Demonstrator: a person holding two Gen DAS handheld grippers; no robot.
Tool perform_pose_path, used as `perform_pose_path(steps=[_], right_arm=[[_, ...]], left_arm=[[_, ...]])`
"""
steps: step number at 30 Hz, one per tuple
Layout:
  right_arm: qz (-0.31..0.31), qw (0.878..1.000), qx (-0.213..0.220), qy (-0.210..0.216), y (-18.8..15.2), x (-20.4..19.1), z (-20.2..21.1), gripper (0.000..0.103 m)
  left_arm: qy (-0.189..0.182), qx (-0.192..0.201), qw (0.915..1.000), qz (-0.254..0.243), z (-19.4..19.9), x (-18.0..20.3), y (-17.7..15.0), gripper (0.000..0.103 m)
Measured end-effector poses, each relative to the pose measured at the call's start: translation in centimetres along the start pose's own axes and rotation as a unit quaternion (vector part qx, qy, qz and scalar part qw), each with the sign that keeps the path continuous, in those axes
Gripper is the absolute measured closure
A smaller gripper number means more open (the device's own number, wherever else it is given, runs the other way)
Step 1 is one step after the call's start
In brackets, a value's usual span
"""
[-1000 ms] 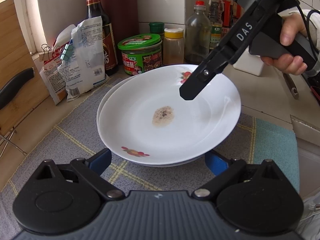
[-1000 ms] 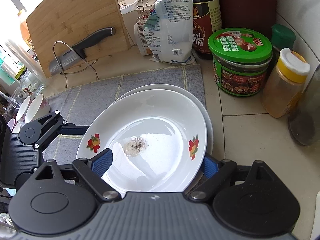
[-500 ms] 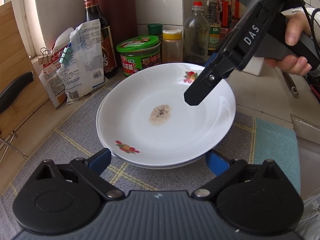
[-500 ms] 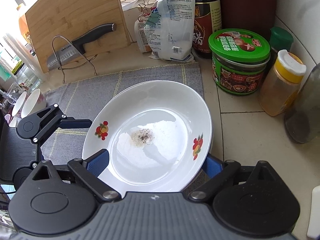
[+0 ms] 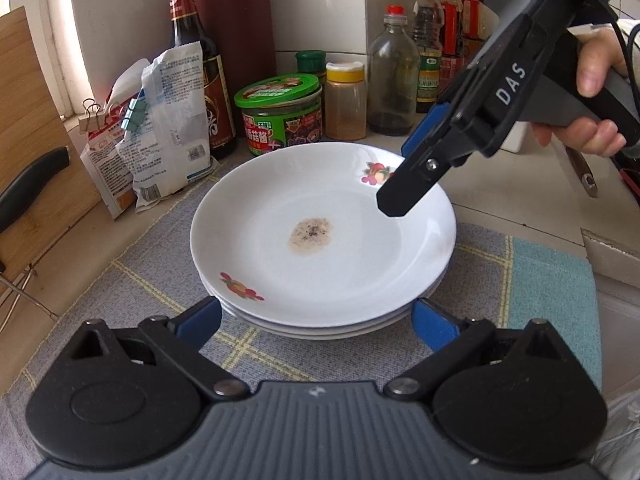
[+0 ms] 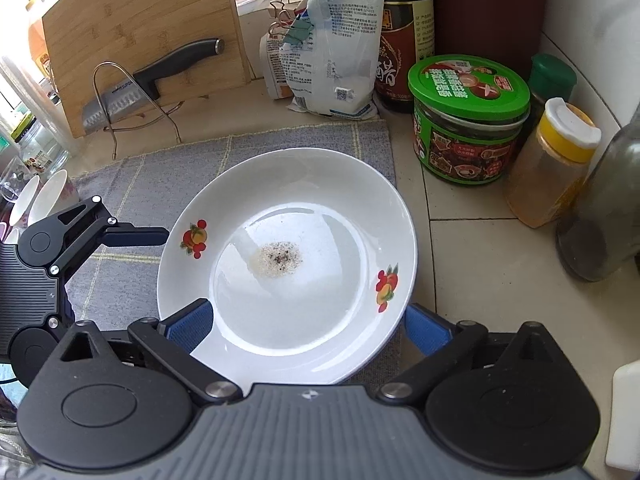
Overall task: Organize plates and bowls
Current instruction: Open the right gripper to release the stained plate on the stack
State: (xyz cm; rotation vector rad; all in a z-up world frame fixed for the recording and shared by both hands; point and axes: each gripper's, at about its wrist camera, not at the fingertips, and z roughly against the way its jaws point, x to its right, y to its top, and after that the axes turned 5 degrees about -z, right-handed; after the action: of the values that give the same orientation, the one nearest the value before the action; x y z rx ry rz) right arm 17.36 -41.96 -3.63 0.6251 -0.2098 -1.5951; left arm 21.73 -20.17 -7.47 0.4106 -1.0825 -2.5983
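1. The top plate (image 5: 324,236) is sitting squarely on the stack of plates (image 5: 320,330), which is resting on the grey checked mat (image 5: 132,300) on the counter, just in front of the green-lidded jar (image 5: 280,116).
2. The right gripper (image 6: 304,320) is hovering over the plate's near rim; its jaws have just been opening and are standing wide, with the rim between the blue pads (image 6: 192,320) but not pressed. Judged as released: the plate is bearing on the stack, not on the gripper.
3. The left gripper (image 5: 316,320) is waiting at the opposite rim, jaws spread wide, nothing grasped; its pads are flanking the stack edge without clear contact.
4. Step in hand, as judged: finishing the placement and clearing away.
5. To do it well, the right gripper is best drawn back up and away along its own line, keeping the lower pad from catching under the rim and dragging the plate off centre.
6. A brown speckled residue (image 5: 310,236) is lying at the plate's centre; keeping the stack level is advisable.
7. Bowls (image 6: 44,200) are visible at the far left edge in the right wrist view, likely next.
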Motion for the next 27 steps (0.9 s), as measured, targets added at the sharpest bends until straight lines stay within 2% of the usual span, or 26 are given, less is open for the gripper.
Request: perform_pose_path(steps=[6, 12, 19, 27], right_arm=[[0.012, 0.999, 0.024, -0.018, -0.1, -0.7, 0.9, 0.0], [0.021, 0.998, 0.045, -0.033, -1.0, -1.8, 1.4, 0.0], [0.055, 0.993, 0.09, -0.052, -2.1, -4.1, 2.3, 0.0], [0.11, 0.988, 0.104, -0.019, -2.6, -6.8, 1.9, 0.0]], left_arm=[[0.019, 0.017, 0.9997, 0.005, 1.1, 0.2, -0.3, 0.002], [0.052, 0.046, 0.9962, 0.053, 3.4, -0.4, -0.4, 0.002], [0.107, 0.072, 0.9844, 0.12, 6.7, -0.9, -1.0, 0.001], [0.183, 0.046, 0.9674, 0.169, 9.4, -0.6, -3.2, 0.001]])
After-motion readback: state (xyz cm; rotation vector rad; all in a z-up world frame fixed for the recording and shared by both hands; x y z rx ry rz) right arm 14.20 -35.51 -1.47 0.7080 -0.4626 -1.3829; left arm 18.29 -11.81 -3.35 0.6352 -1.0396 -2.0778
